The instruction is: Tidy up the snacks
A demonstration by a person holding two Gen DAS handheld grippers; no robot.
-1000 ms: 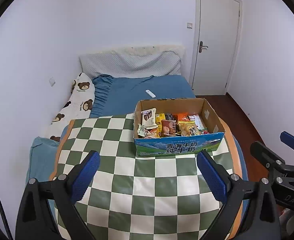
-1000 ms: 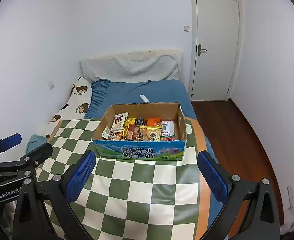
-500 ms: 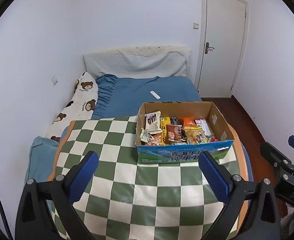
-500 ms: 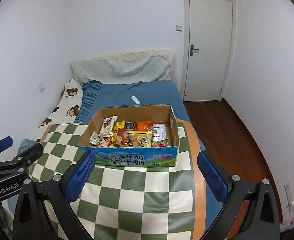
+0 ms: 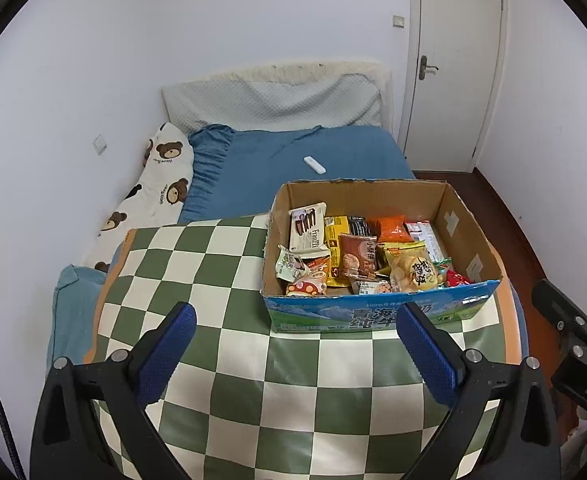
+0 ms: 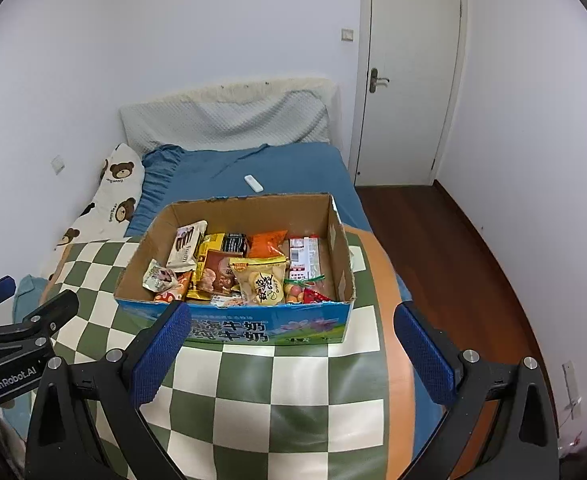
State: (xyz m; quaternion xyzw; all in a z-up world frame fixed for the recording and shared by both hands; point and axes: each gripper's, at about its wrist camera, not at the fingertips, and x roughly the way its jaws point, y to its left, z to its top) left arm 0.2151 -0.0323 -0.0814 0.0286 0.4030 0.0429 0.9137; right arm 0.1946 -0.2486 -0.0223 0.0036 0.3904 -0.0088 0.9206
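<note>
Bed (image 5: 293,156) w/ blue sheet is seen at the back of the room, headboard pad set against the white wall, door (image 5: 453,64) shut at the right. Bear-print pillow (image 5: 149,192) is laid along the bed's left edge. Green-and-white checked cloth (image 5: 229,280) is spread over the near surface, orange border shown at its right side. Cardboard box (image 5: 465,236) w/ blue printed front is placed on the cloth, toward the far right part of it; top is open. Snacks (image 5: 357,256) are packed inside the box, approx. a dozen packs, overlapping: white wafer pack (image 5: 308,227) is propped at the left, brown cookie bag (image 5: 356,256) lies mid-box, yellow chip bag (image 5: 411,268) is beside it at the front, orange bag (image 5: 391,229) lies behind. Small white remote (image 5: 314,165) is left on the sheet behind the box. Left gripper (image 5: 293,356) is held low over the cloth, short of the box front, blue-padded fingers (image 5: 165,352) spread wide apart, nothing between them. Right gripper (image 6: 289,354) is held likewise in front of the box, fingers (image 6: 425,356) wide apart and empty; its left pad overlaps the box's front face in view, contact can't be told. Each gripper is caught at the edge of the other's view.
</note>
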